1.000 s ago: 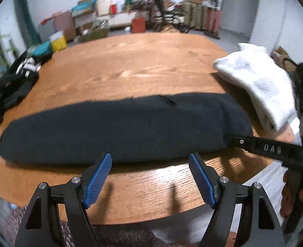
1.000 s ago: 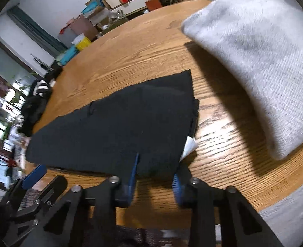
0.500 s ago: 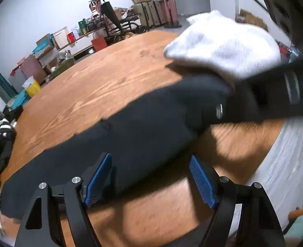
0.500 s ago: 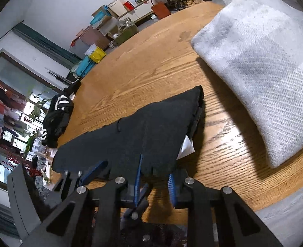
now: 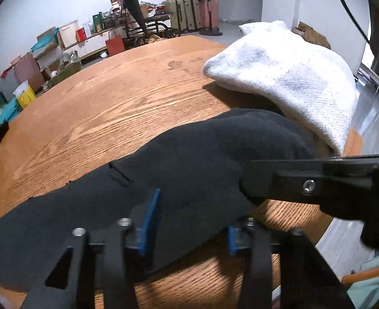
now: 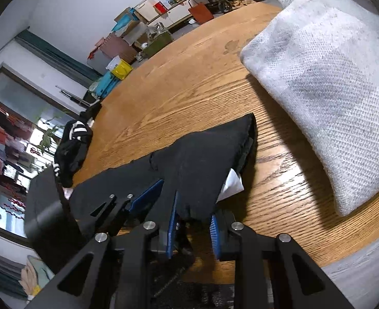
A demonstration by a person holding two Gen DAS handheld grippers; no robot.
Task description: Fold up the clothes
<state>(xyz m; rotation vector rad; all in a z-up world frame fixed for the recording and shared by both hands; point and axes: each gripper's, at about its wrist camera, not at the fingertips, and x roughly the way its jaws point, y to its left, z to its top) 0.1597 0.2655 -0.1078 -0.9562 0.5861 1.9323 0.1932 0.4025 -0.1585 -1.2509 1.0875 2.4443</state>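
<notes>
Black garment [image 5: 143, 195] lies on bench [image 5: 117, 108], long axis lower left to centre right. My right tool [image 6: 193, 228] pinches its right end; my left tool [image 5: 189, 228] pinches near edge mid-length, just beside. White folded cloth [image 5: 292, 77] upper right, adjacent.

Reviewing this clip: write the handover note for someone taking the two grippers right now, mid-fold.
Right gripper: shut on the near right corner of the long black fabric garment, which is raised slightly off the round wooden table.
Left gripper: fingers straddle the garment's near edge further left; jaws narrowed, a firm pinch cannot be confirmed.
The garment lies in a long folded strip across the near table, a white label poking out at the right end.
The folded white knit garment sits at the far right, looks finished.
A dark striped clothes pile waits at the left edge.
Left: fold the strip crosswise.
</notes>
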